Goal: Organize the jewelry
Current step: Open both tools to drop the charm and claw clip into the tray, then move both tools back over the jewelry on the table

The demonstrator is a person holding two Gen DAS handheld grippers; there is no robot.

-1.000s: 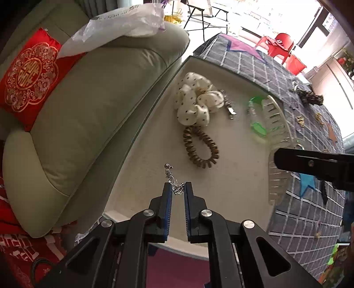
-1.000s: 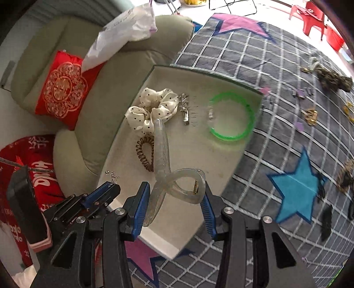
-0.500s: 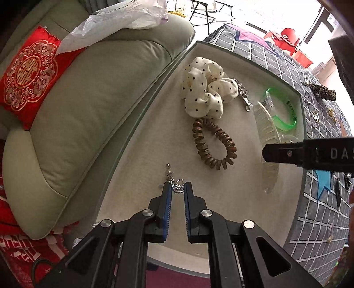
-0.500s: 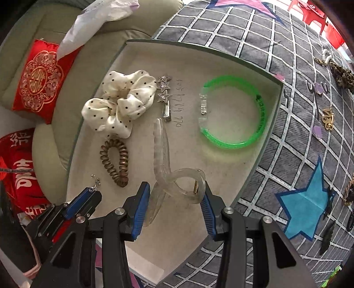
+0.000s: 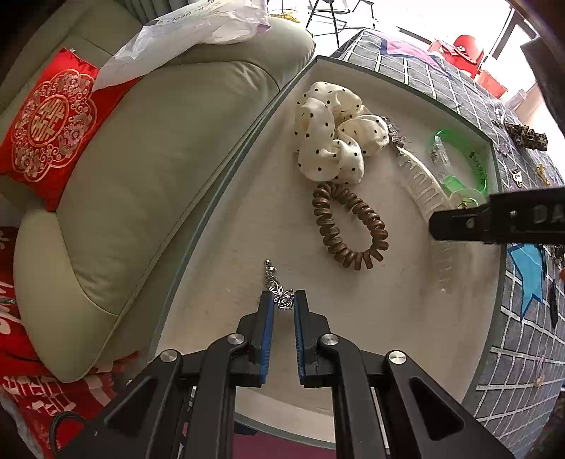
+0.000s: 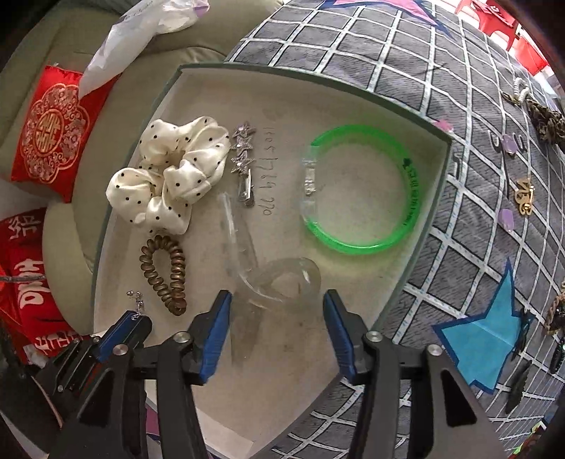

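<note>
Since a second ago, both grippers have sunk toward the shallow cream tray (image 6: 429, 208). Right gripper (image 6: 277, 317) has just spread, its jaws clear of the translucent claw clip (image 6: 282, 279) lying between them. Left gripper (image 5: 281, 303) pinches a silver dangling earring (image 5: 279, 294).

A pale green leather sofa (image 5: 141, 169) stands at the left, carrying a red embroidered cushion (image 5: 49, 123) and a white plastic bag (image 5: 197, 24). A grey checked cloth with blue star patches (image 6: 459, 116) covers the surface. Red plastic chairs (image 5: 459, 53) stand in bright daylight beyond.
</note>
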